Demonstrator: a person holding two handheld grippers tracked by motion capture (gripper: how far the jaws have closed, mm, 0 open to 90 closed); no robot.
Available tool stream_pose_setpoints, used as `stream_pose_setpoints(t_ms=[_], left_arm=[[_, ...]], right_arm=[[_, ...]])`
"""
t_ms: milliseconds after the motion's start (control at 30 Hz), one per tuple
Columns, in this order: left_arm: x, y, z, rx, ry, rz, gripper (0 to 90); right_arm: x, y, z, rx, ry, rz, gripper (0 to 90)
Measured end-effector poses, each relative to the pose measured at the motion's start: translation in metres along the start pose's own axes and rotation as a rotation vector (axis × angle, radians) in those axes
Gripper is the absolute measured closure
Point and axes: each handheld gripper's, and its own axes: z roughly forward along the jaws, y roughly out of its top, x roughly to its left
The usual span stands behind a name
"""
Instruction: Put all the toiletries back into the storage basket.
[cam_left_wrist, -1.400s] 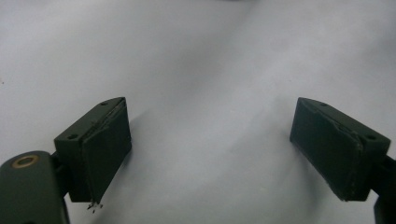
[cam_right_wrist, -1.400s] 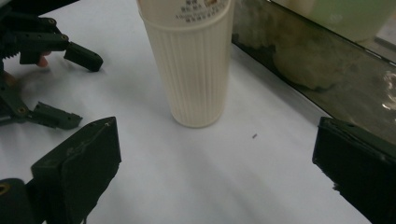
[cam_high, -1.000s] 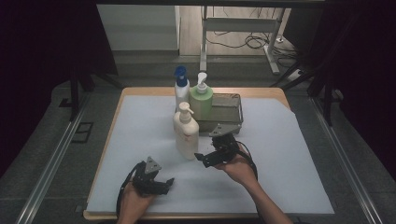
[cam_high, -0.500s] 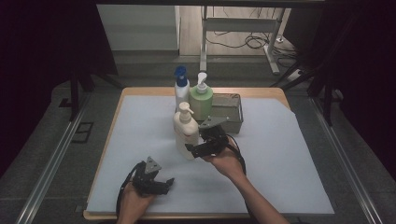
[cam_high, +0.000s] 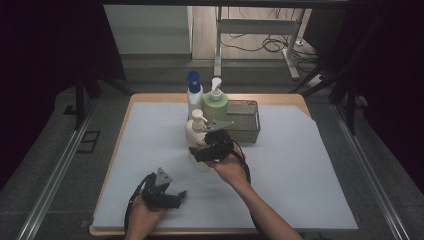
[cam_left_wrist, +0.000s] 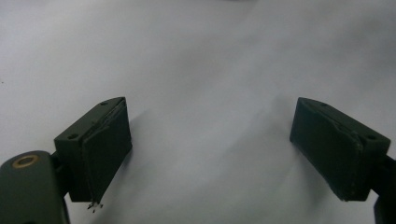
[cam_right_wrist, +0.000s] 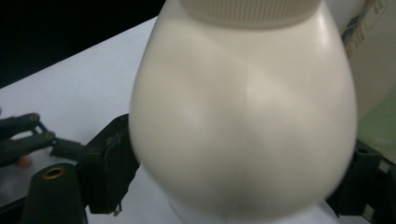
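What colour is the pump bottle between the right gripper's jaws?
Cream-white all over, body and pump alike: the rounded cream pump bottle shows best in the right gripper view.

A cream bottle (cam_high: 196, 134), a green bottle (cam_high: 215, 106), a blue-capped white bottle (cam_high: 194, 92), black claws.

bottles (cam_high: 207, 102) and tray (cam_high: 247, 120) crowd centre (sides open)

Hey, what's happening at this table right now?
A person is working with a gripper in each hand. The right gripper has its jaws around the cream pump bottle on the white mat and has just been closing on it. The left gripper rests open near the mat's front edge, holding nothing. Behind stand a blue-capped bottle, a green pump bottle and a metal tray.
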Motion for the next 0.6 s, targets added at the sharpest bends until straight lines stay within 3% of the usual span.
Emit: stream_pose_setpoints(t_ms=[200, 600], left_arm=[[0.0001, 0.0000, 0.0000, 0.000, -0.001, 0.000, 12.2], [0.0001, 0.0000, 0.0000, 0.001, 0.001, 0.000, 12.2]], right_arm=[[0.0011, 0.0015, 0.0035, -0.029, -0.031, -0.010, 31.9], [0.0040, 0.0006, -0.0029, -0.016, -0.049, -0.049, 36.8]])
